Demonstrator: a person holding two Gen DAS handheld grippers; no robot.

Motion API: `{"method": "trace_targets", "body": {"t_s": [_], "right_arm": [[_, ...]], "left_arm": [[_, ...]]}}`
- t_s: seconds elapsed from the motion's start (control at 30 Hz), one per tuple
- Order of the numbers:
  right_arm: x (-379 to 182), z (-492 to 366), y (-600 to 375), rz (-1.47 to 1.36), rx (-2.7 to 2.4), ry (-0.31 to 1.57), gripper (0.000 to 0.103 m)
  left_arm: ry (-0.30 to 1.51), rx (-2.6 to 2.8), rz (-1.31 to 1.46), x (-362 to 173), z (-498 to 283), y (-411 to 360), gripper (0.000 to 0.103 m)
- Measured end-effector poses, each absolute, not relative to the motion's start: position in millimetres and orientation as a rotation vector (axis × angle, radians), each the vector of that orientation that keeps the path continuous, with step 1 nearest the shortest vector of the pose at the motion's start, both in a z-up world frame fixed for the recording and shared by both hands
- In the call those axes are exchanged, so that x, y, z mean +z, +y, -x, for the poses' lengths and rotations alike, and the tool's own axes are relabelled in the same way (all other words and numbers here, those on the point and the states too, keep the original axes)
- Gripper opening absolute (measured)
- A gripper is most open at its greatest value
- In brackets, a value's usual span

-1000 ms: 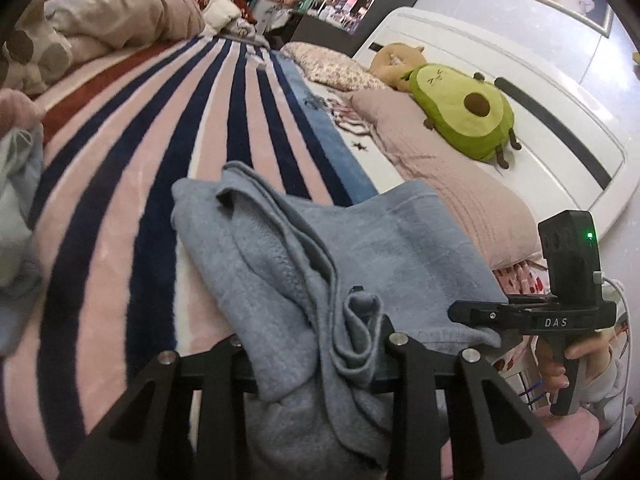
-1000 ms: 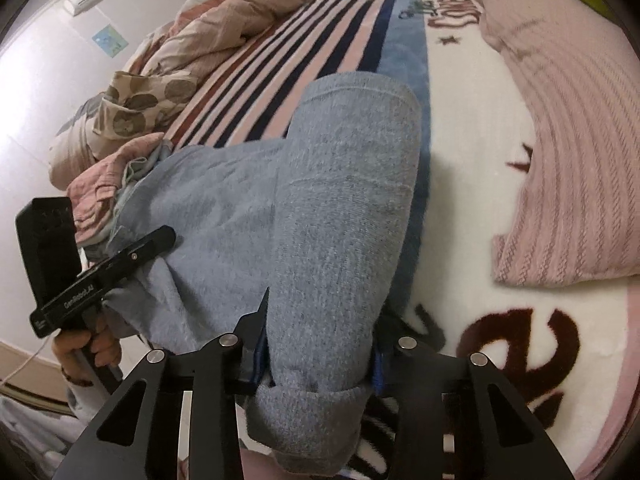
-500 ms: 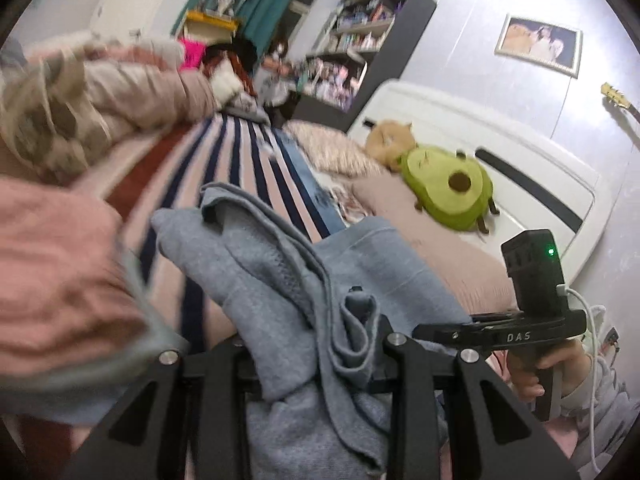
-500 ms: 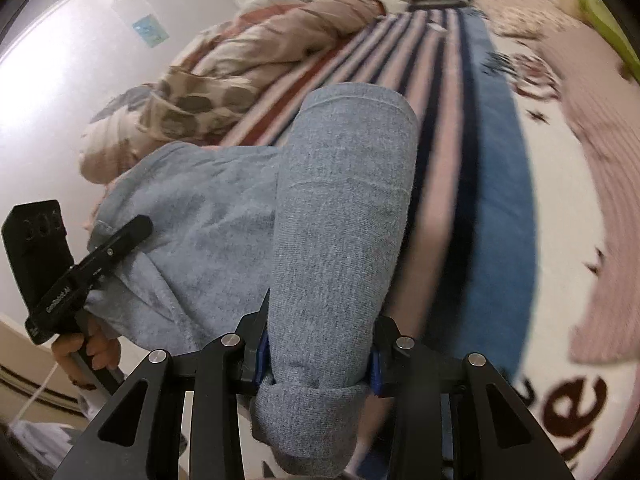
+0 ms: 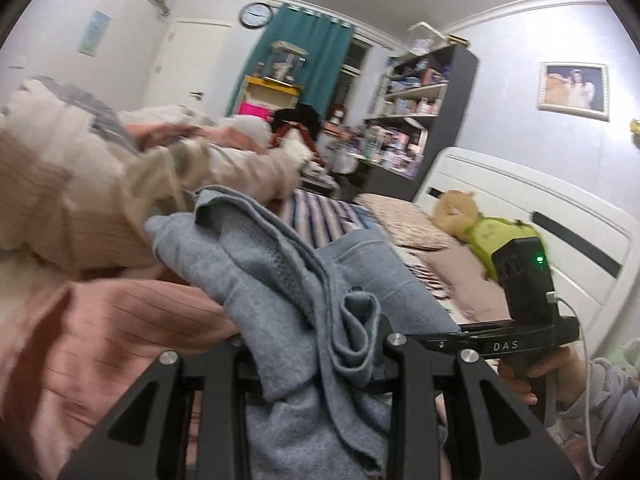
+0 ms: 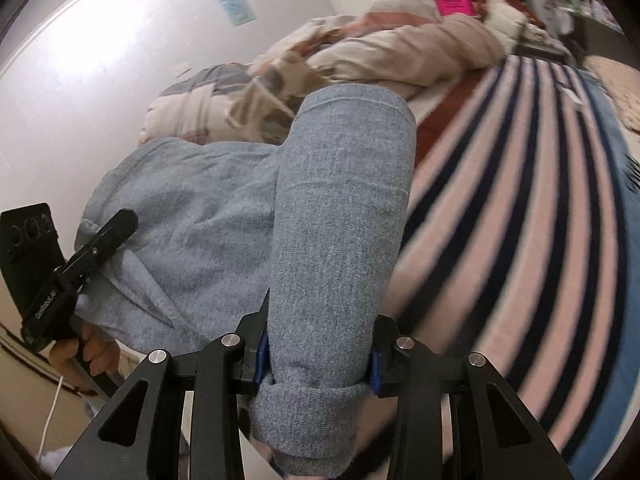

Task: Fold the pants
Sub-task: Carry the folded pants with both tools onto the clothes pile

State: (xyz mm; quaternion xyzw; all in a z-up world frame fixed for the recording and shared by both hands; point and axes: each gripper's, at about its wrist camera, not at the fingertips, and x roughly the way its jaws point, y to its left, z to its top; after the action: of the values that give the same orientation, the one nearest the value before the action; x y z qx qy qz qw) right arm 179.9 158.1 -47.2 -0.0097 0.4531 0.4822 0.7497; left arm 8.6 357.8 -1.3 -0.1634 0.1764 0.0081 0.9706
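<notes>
I am in a bedroom, over a bed with a striped blanket [image 6: 520,220] of pink and dark blue. A heap of pink and cream bedding [image 6: 392,52] lies along the far edge of the bed.

A second ago the grey pants [image 6: 340,216] lay flat on the blanket. Now I have lifted them up, and both cameras look out at the room, not down at the bed. So I think I am swinging the pants over to make the next fold.

My left tongs [image 5: 312,364] are pinched tight on a bunched-up part of the pants [image 5: 280,300]. My right tongs [image 6: 316,356] are squeezed on a rolled cuff of one leg. Both tongs are held up and level, side by side, with the pants hanging between them above the near edge of the bed.
</notes>
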Motion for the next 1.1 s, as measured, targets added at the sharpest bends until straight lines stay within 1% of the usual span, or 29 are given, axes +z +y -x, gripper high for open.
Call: {"method": "trace_targets", "body": {"t_s": [0.07, 0.3, 0.53, 0.73, 0.87, 1.1], "right_arm": [[-51, -182, 180, 0.013, 1.079, 0.972, 0.031], [-68, -190, 236, -0.045, 1.134, 0.994, 0.031], [-94, -187, 251, -0.047, 1.139, 1.050, 0.031], [-99, -184, 251, 0.017, 1.113, 1.044, 0.031], [-97, -175, 252, 0.105, 1.104, 0.995, 0.031], [-93, -171, 252, 0.150, 1.084, 0.984, 0.033]], "left_arm": [[0.360, 0.067, 0.322, -3, -7, 372, 0.026], [0.417, 0.204, 0.302, -12, -10, 420, 0.026], [0.510, 0.282, 0.316, -47, -15, 455, 0.026], [0.528, 0.283, 0.314, -63, -19, 455, 0.032], [0.532, 0.290, 0.299, -62, -22, 450, 0.033], [0.538, 0.308, 0.300, -58, -19, 445, 0.034]]}}
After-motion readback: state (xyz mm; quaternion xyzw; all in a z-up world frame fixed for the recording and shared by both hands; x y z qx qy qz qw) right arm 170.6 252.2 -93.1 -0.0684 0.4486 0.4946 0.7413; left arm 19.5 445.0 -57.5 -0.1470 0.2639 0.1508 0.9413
